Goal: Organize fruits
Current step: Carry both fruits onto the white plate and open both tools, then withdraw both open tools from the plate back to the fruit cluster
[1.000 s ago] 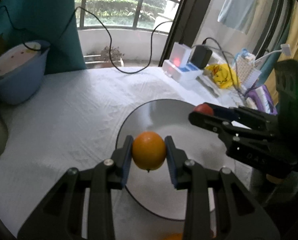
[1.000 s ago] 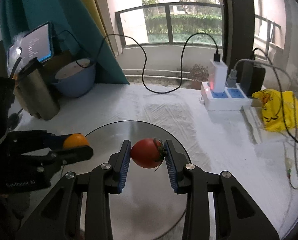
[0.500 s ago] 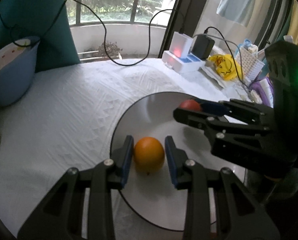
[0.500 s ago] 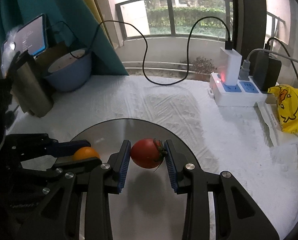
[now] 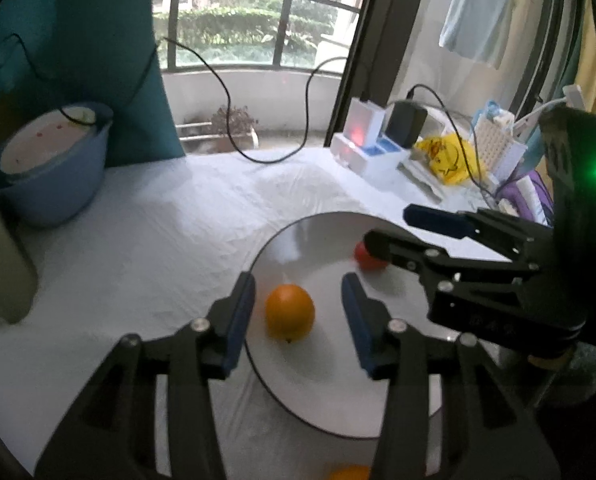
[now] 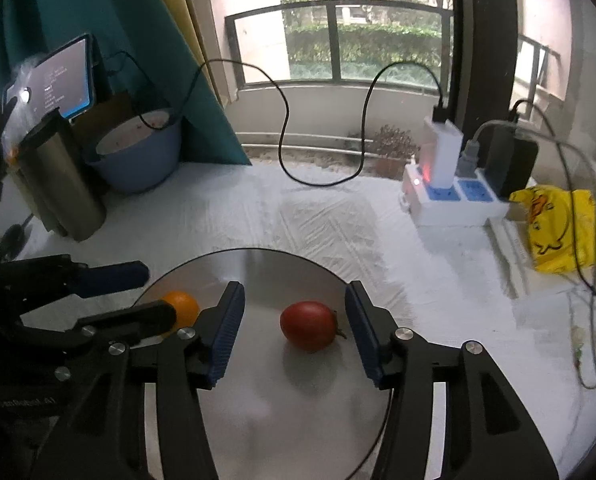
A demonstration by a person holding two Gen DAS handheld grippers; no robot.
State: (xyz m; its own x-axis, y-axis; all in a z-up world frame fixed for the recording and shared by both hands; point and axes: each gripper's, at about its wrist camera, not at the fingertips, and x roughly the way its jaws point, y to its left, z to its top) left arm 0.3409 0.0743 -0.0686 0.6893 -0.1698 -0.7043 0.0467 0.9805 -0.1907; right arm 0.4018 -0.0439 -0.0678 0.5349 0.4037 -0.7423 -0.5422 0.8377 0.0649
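Note:
An orange (image 5: 290, 312) lies on the round grey plate (image 5: 321, 240), between the spread fingers of my open left gripper (image 5: 298, 316), apart from both pads. A red tomato (image 6: 307, 325) lies on the same plate (image 6: 258, 272) between the spread fingers of my open right gripper (image 6: 294, 328), touching neither pad. In the left wrist view the tomato (image 5: 367, 258) shows partly behind the right gripper's finger. In the right wrist view the orange (image 6: 182, 308) shows partly behind the left gripper's finger. Another orange fruit (image 5: 347, 472) peeks in at the bottom edge.
A white cloth (image 6: 317, 216) covers the table. A blue bowl (image 6: 138, 156) and a metal flask (image 6: 54, 184) stand at the back left. A power strip with chargers (image 6: 449, 196), a black cable (image 6: 321, 176) and a yellow bag (image 6: 557, 228) are at the back right.
Both grippers lowered their fruit onto the plate and opened. The orange and the tomato now lie free on the plate between the spread fingers.

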